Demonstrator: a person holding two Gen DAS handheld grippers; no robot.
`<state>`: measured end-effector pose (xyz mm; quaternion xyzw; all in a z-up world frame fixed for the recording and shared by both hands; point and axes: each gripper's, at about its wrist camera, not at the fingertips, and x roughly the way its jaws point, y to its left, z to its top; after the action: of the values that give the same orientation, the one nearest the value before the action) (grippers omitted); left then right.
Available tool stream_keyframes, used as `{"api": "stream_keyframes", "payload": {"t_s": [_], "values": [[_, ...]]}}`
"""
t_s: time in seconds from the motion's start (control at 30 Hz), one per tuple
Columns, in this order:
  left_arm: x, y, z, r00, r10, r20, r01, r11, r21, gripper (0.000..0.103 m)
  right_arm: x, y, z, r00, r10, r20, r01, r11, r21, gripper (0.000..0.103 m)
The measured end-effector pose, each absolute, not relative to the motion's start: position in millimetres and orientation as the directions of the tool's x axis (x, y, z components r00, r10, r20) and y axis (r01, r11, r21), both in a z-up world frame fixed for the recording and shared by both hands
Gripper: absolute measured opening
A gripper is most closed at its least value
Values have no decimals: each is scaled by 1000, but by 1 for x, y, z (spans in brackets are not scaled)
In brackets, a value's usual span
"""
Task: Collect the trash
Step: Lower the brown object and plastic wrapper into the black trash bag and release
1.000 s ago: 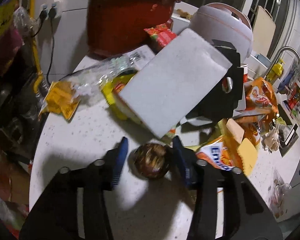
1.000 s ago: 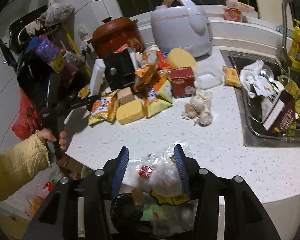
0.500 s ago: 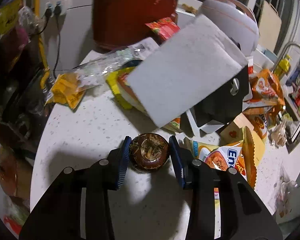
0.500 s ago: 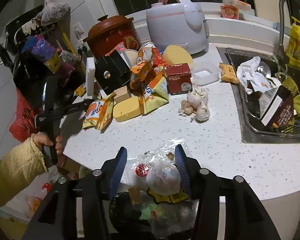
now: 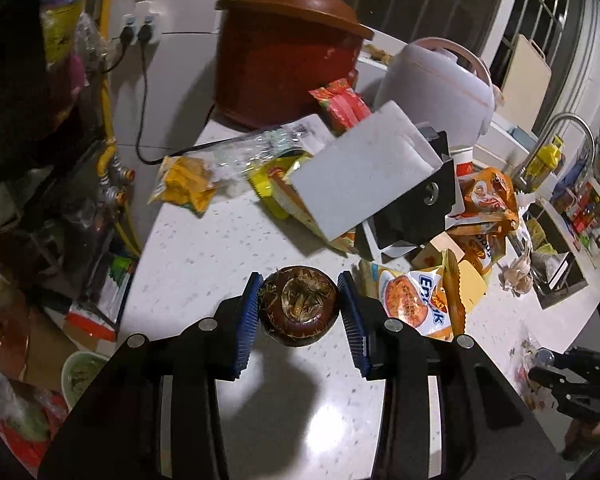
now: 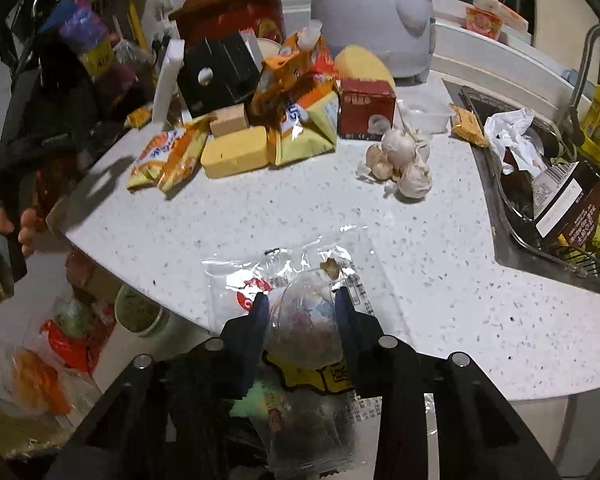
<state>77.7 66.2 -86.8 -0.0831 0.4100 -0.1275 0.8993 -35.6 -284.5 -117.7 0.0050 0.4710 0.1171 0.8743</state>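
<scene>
Left claw (image 5: 299,306): clenched on a brown round husk (image 5: 298,304), blue pads against both its sides, above the white speckled bench (image 5: 204,252). Bare bench lies to the claw's left as far as the curved edge; beyond that edge, a green bowl (image 5: 80,376) and bags sit lower down.

Right claw (image 6: 300,312): jaws closing, a crumpled clear bag (image 6: 304,332) between the pads, at the near bench edge. A flat clear wrapper (image 6: 260,276) with a red mark lies on the bench under and ahead of it. More wrappers, one yellow-and-black (image 6: 320,378), show below the claw, past the edge.

Open room: a broad bare band of bench runs between the right claw and the clutter at the back.

Back clutter: orange snack packs (image 6: 168,156), yellow sponge (image 6: 234,152), black box (image 6: 216,74) with a white slab (image 5: 364,176) leaning on it, red box (image 6: 364,108), garlic heads (image 6: 404,160). Behind these stand a red lidded pot (image 5: 284,52) and a pale rice cooker (image 6: 372,16).

Sink (image 6: 500,208), at the bench's right: holds a brown carton (image 6: 568,204), crumpled white paper (image 6: 508,128) and a wire rack; the rest cannot be made out.

A hand (image 6: 4,224) grips the left tool's handle at the bench's left edge.
</scene>
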Motion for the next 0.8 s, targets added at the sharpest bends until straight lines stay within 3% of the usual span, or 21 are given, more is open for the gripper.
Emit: {"api": "stream_keyframes", "payload": {"t_s": [0.1,0.13,0.43,0.6,0.8], "values": [[70,73,-84,638,-304,-708,153,950,-271,38,-36,-288,-109,548,237,-802,-188,969,158,33],[68,75,-82,640,-303,-706,152,951,-271,38,-36,-287,-105,553,246,-796,-192,967,165,14],[29,80,-65,642,-333,-691,199,942,-270,38,-38,-264,-68,552,352,-756,-286,932,224,15],[-25,72,-66,557,-405,-724,283,913,-293,38,-62,-228,-53,453,464,-761,-436,860,265,15],[-88,49,-138,315,-450,-836,332,877,-347,38,-95,-191,-118,220,481,-849,-490,807,330,15]]}}
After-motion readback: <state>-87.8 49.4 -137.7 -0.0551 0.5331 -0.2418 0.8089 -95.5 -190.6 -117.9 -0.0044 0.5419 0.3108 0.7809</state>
